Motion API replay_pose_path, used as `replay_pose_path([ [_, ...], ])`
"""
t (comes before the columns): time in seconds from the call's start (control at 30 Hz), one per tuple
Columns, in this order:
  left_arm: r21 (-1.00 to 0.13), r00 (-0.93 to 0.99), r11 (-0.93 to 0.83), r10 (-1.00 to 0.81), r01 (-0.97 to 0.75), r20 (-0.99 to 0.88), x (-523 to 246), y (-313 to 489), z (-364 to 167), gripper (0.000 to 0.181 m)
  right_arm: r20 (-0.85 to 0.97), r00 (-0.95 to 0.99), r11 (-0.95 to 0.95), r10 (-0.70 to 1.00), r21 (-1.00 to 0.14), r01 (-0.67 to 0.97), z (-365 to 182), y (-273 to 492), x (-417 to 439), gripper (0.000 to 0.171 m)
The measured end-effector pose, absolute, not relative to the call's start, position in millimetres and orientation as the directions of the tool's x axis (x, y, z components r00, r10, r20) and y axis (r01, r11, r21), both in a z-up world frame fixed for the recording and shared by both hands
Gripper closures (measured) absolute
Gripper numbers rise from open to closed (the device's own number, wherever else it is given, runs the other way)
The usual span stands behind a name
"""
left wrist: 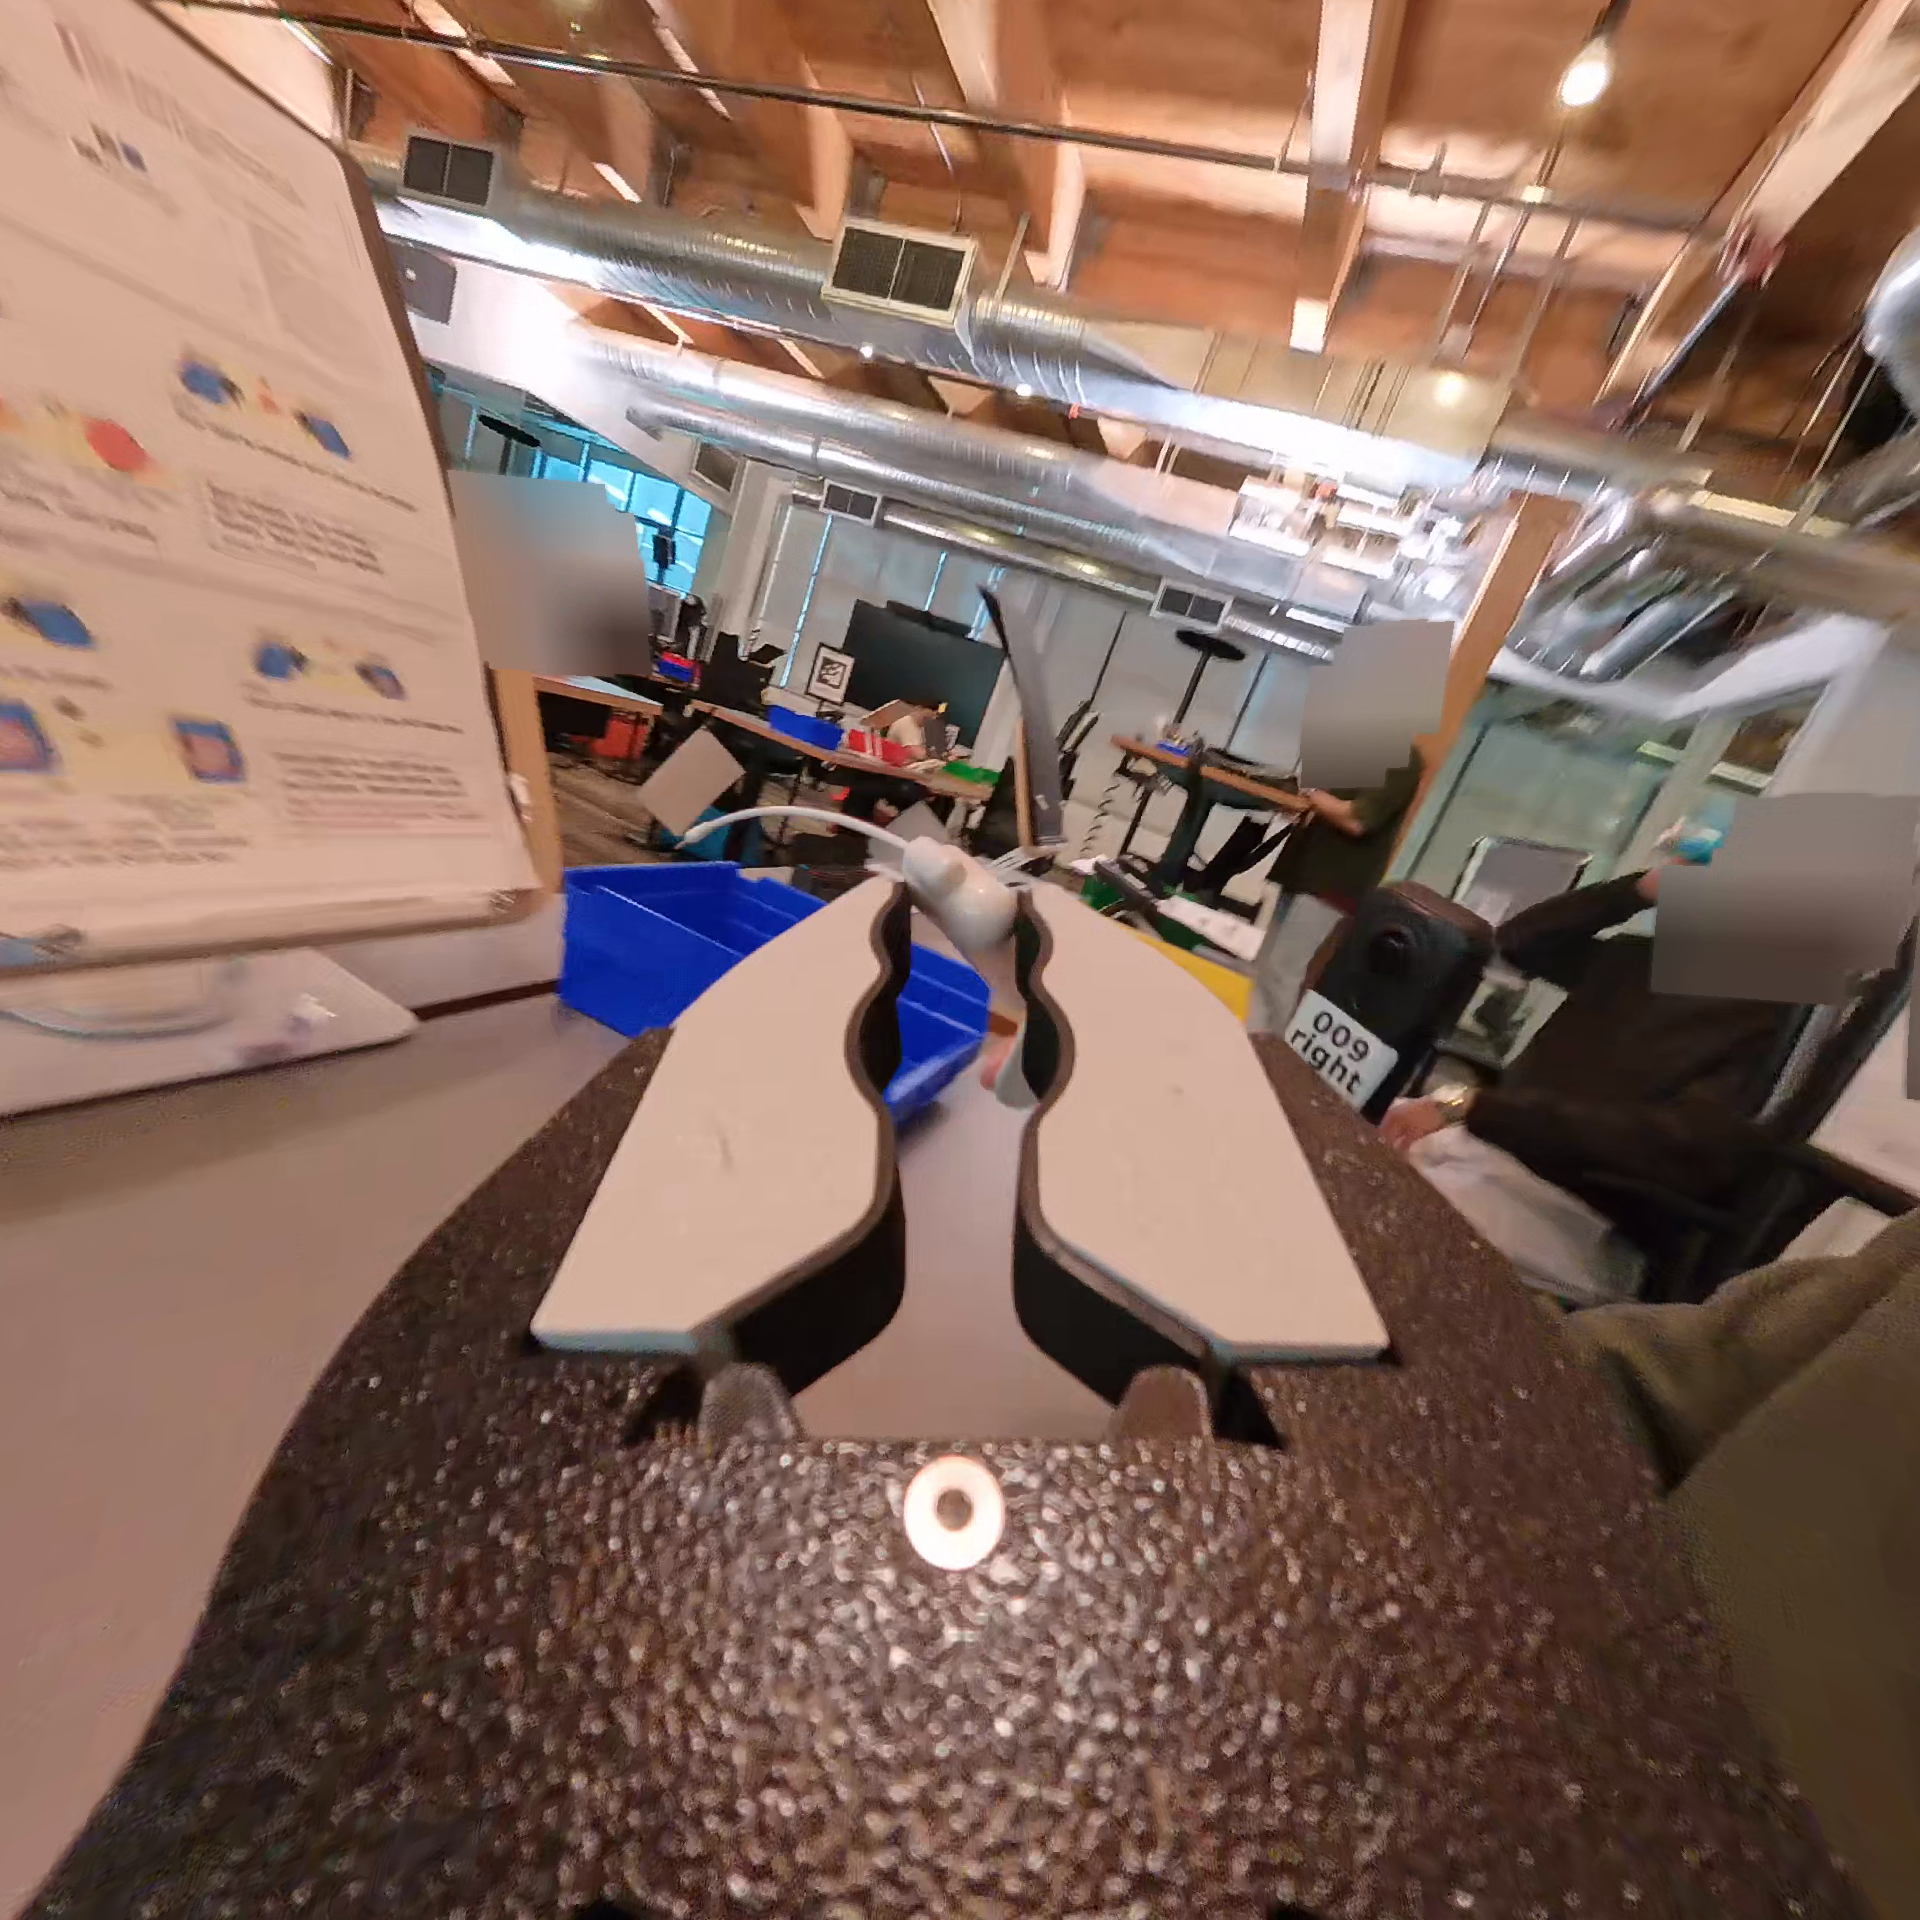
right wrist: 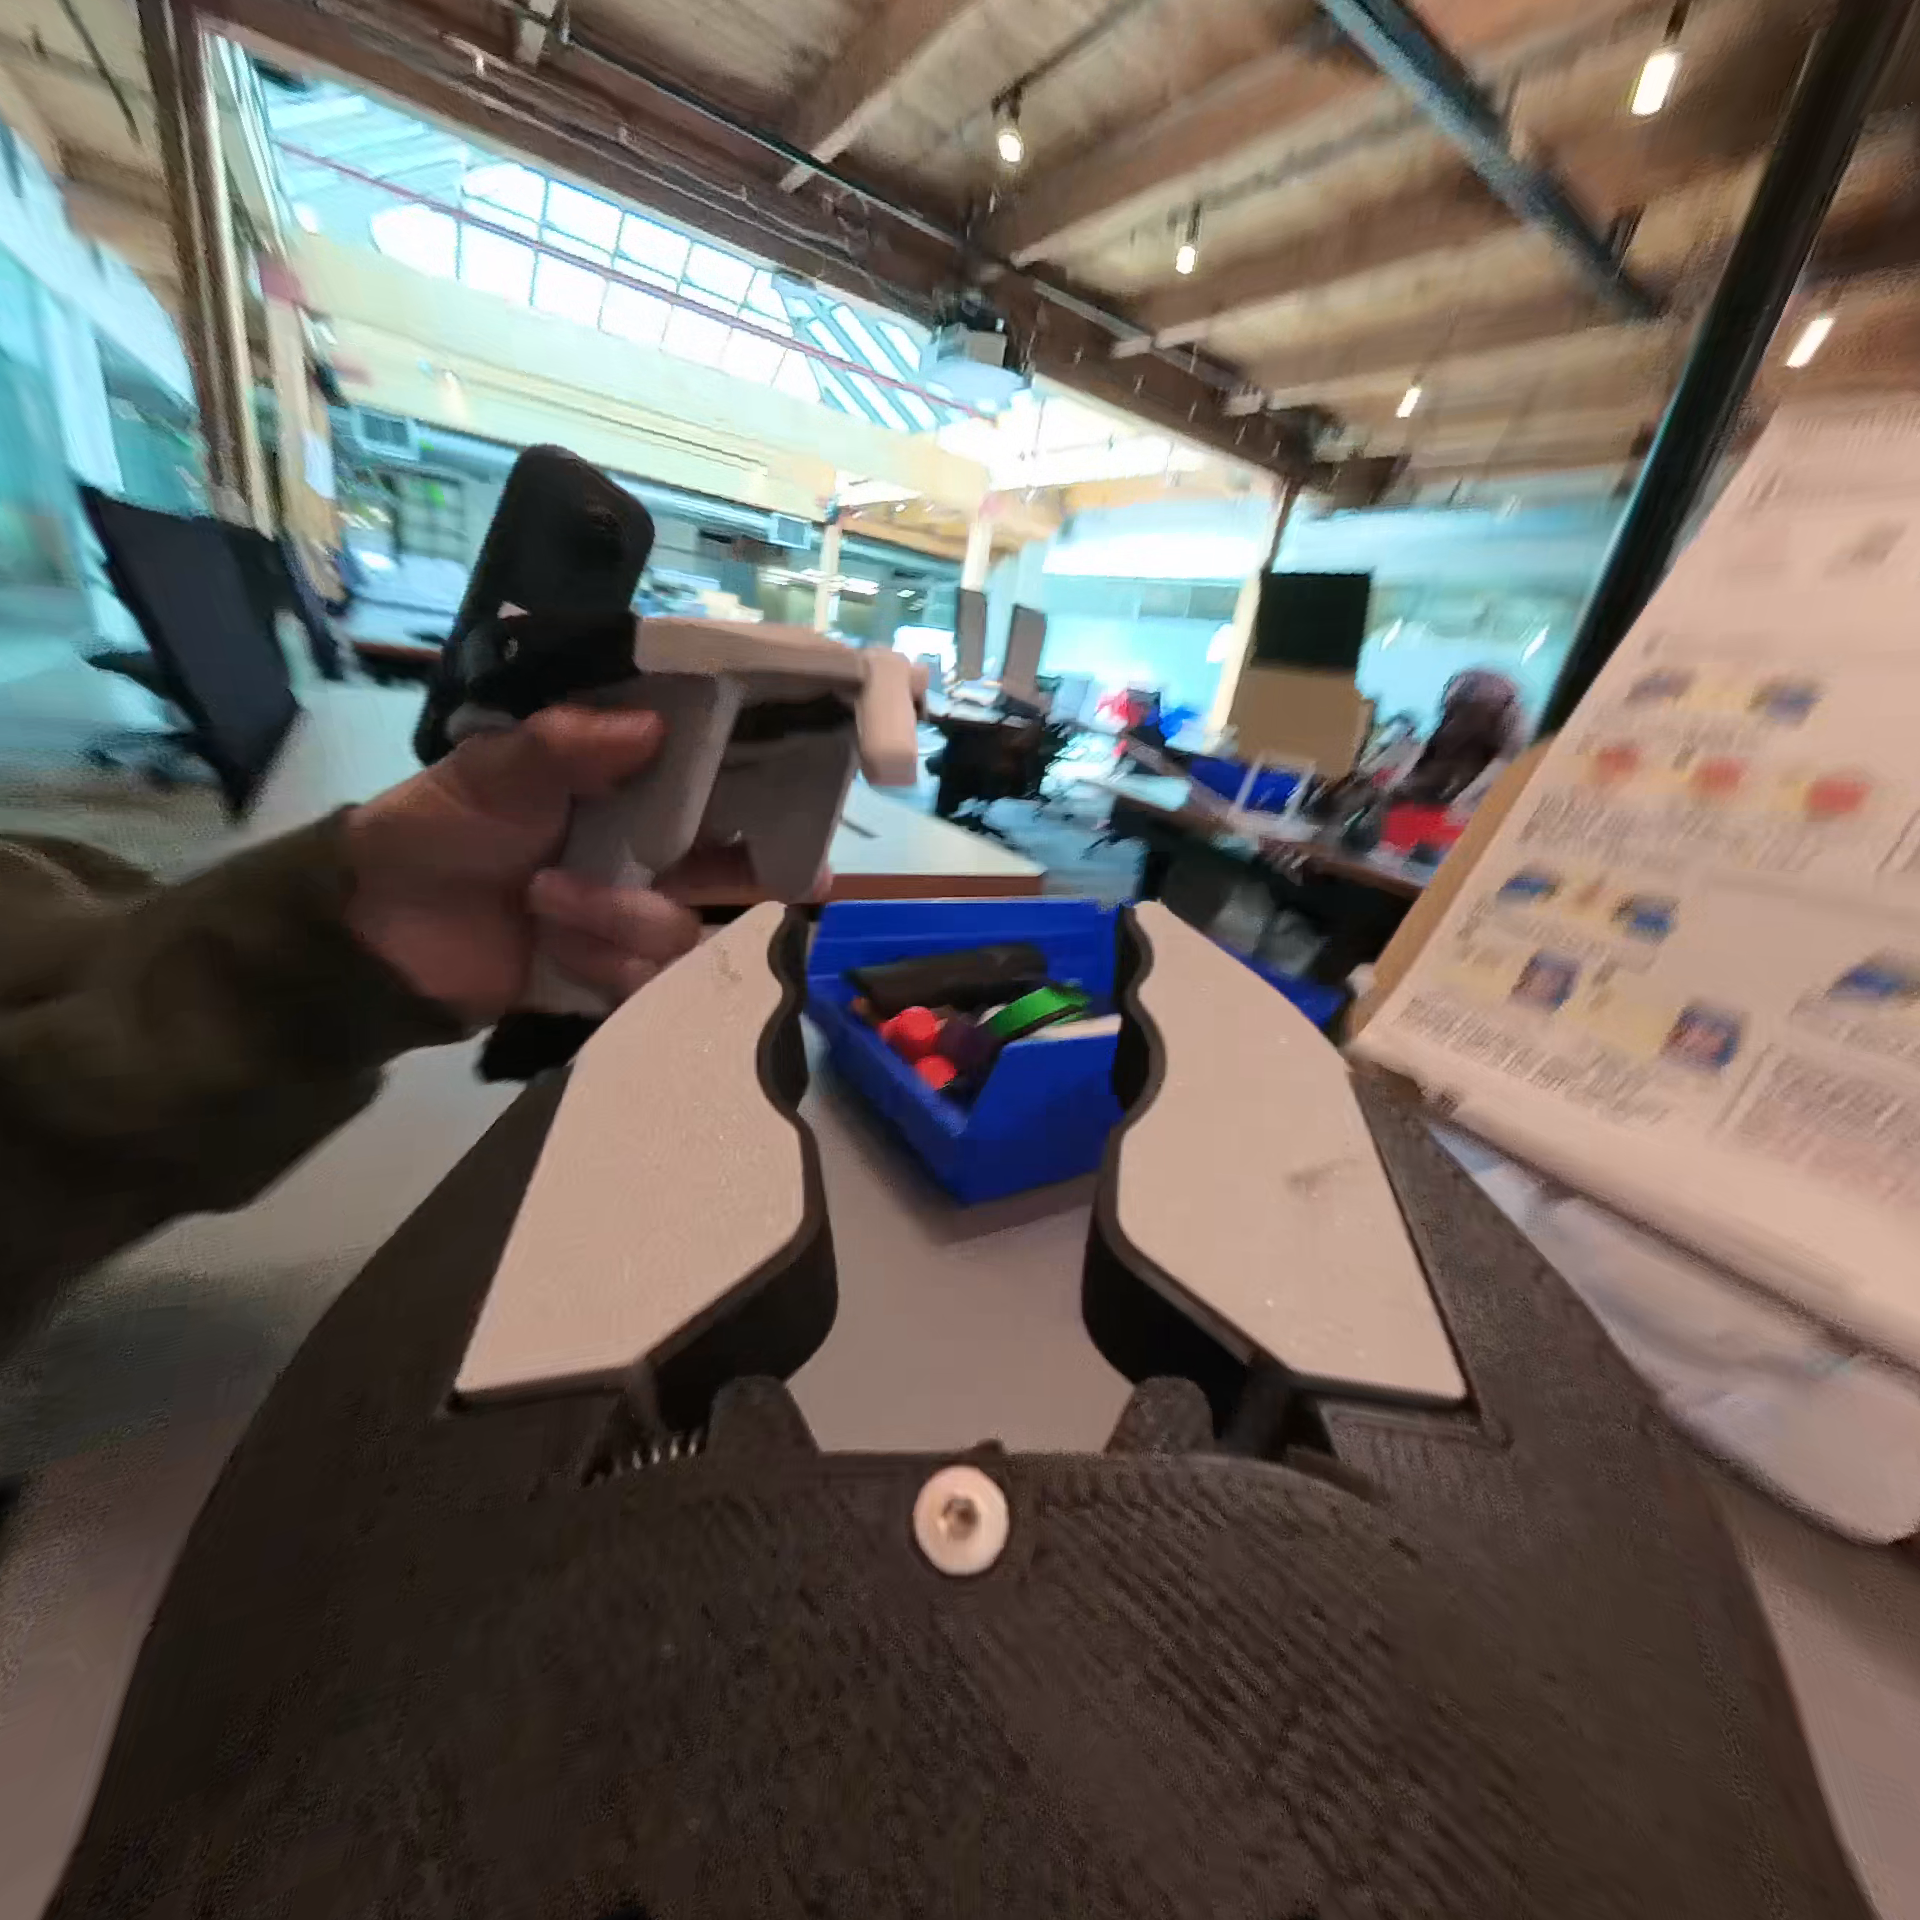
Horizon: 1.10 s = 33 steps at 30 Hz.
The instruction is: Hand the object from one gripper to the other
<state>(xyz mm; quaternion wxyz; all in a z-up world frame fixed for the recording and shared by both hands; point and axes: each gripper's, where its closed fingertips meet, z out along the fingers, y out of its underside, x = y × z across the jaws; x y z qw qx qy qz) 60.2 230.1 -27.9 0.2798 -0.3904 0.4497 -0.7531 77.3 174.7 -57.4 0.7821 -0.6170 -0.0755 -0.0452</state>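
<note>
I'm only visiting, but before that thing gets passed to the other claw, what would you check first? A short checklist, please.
1. Left gripper has hold of the white cabled object: ok, pinched at the fingertips.
2. Right gripper ready to receive: ok, jaws wide apart with nothing between them.
3. Grippers facing each other: not ok, the right wrist view shows the left one off to its side.
4. Cable free of snags: cannot tell, it trails out of sight behind.
5. Blue bin clear of the hand-over path: cannot tell.

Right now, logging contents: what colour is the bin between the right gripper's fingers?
Blue bin, clearest in the right wrist view.
</note>
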Motion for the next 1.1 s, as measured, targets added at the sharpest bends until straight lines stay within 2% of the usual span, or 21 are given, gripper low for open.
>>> replay_pose_path([
  [0.07,-0.864,-0.556,-0.503,-0.729,0.038,0.399,60,212,-39,0.162,0.348,0.935,0.260,-0.069,-0.898,0.354,-52,173,68,0.119],
  [0.13,-0.835,-0.564,-0.550,-0.689,-0.002,0.455,62,200,-47,0.162,0.449,0.887,0.246,-0.103,-0.853,0.461,-53,172,61,0.125],
  [0.37,-0.828,-0.609,-0.556,-0.631,-0.077,0.481,63,178,-54,0.162,0.512,0.851,0.204,-0.114,-0.827,0.524,-60,171,59,0.149],
  [0.53,-0.828,-0.601,-0.552,-0.632,-0.092,0.488,66,172,-54,0.162,0.596,0.786,0.177,-0.167,-0.766,0.618,-64,168,61,0.153],
  [0.6,-0.829,-0.580,-0.547,-0.641,-0.115,0.503,69,172,-59,0.162,0.659,0.719,0.150,-0.223,-0.705,0.693,-62,165,64,0.153],
  [0.77,-0.789,-0.572,-0.584,-0.588,-0.190,0.573,73,167,-63,0.162,0.861,0.423,-0.018,-0.284,-0.446,0.895,-70,162,71,0.157],
  [0.9,-0.783,-0.558,-0.583,-0.584,-0.218,0.590,76,164,-67,0.162,0.904,0.324,-0.067,-0.279,-0.354,0.933,-74,159,73,0.159],
  [1.0,-0.790,-0.563,-0.570,-0.585,-0.225,0.583,77,162,-69,0.162,0.896,0.364,-0.064,-0.254,-0.391,0.918,-76,156,75,0.159],
  [1.1,-0.882,-0.567,-0.449,-0.694,-0.142,0.444,81,164,-72,0.157,0.803,0.567,-0.009,-0.183,-0.579,0.816,-78,156,78,0.159],
])
